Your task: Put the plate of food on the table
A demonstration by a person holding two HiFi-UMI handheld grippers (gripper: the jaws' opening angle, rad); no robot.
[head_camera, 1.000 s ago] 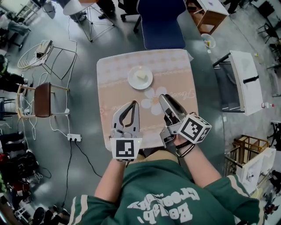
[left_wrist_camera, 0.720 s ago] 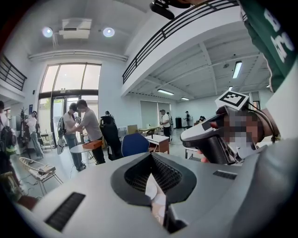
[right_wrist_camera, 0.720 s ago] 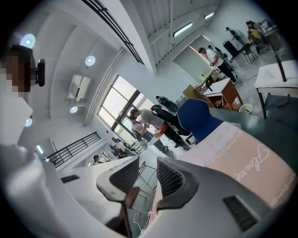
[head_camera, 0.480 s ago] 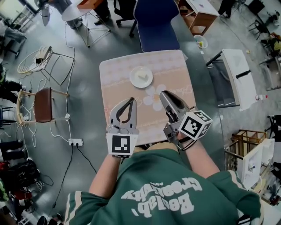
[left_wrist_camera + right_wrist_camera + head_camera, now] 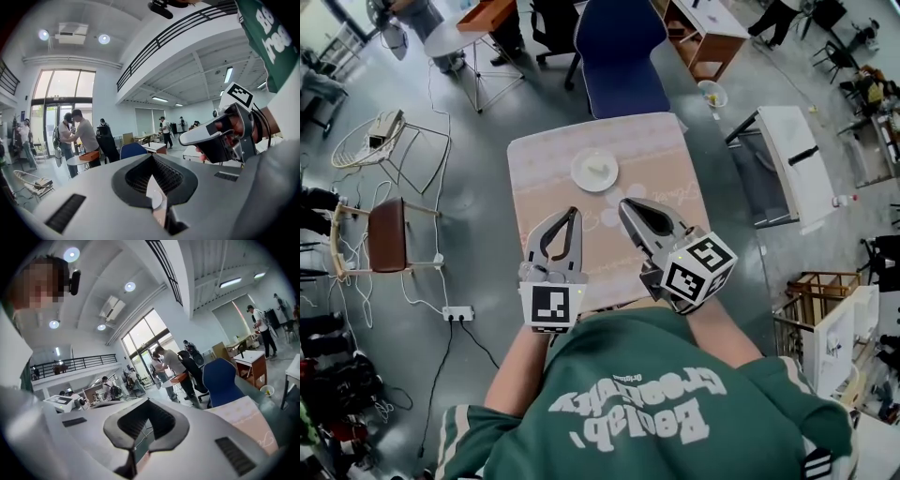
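A white plate (image 5: 594,171) with a pale piece of food on it sits on the far half of the small square table (image 5: 661,155), which has a pink patterned cloth. My left gripper (image 5: 573,213) is over the near left part of the table, shut and holding nothing. To its right, my right gripper (image 5: 624,204) is also shut and empty, its tips short of the plate. The left gripper view shows its jaws (image 5: 152,158) closed together, with the right gripper's body off to the right. In the right gripper view the closed jaws (image 5: 149,402) point past the table's corner (image 5: 248,420).
A blue chair (image 5: 619,56) stands at the table's far side. A brown-seated chair (image 5: 389,230) and a power strip (image 5: 457,312) with cables lie on the floor to the left. A white desk (image 5: 787,159) stands to the right. Several people stand in the background.
The right gripper's jaws have come together. Both grippers have shifted a little to the left over the near table. The plate has stayed where it was.
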